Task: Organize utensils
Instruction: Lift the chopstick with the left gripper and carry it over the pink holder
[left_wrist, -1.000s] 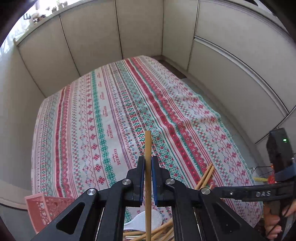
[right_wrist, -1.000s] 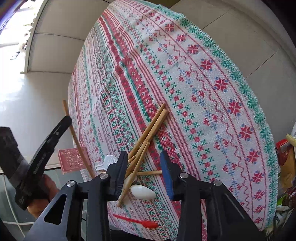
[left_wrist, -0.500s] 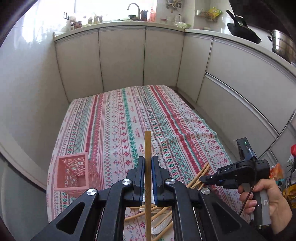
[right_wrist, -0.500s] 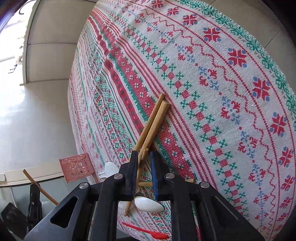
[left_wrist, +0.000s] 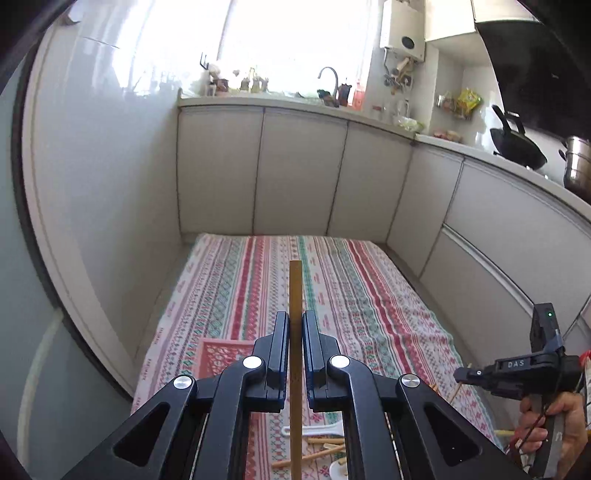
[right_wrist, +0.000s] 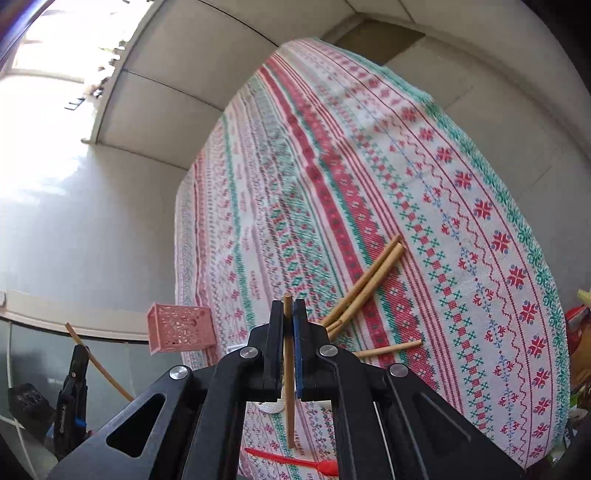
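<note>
My left gripper (left_wrist: 294, 325) is shut on a wooden chopstick (left_wrist: 295, 295) and holds it above the patterned tablecloth (left_wrist: 351, 295). My right gripper (right_wrist: 288, 314) is shut on another wooden chopstick (right_wrist: 289, 406), lifted off the cloth. Several loose chopsticks (right_wrist: 365, 284) lie on the cloth beyond the right gripper. A pink lattice basket (right_wrist: 179, 328) stands near the table's left edge; it also shows in the left wrist view (left_wrist: 225, 354). A white spoon (left_wrist: 314, 430) and a red spoon (right_wrist: 295, 459) lie near the front edge.
White cabinet fronts (left_wrist: 295, 177) surround the table at the back and right. The counter above holds a sink tap (left_wrist: 330, 79), a wok (left_wrist: 517, 147) and a pot (left_wrist: 578, 162). The left gripper with its chopstick shows in the right wrist view (right_wrist: 74, 373).
My right gripper closed on a chopstick from the pile and lifted it. My left gripper rose and tilted up with its chopstick, so the kitchen counter came into view.
</note>
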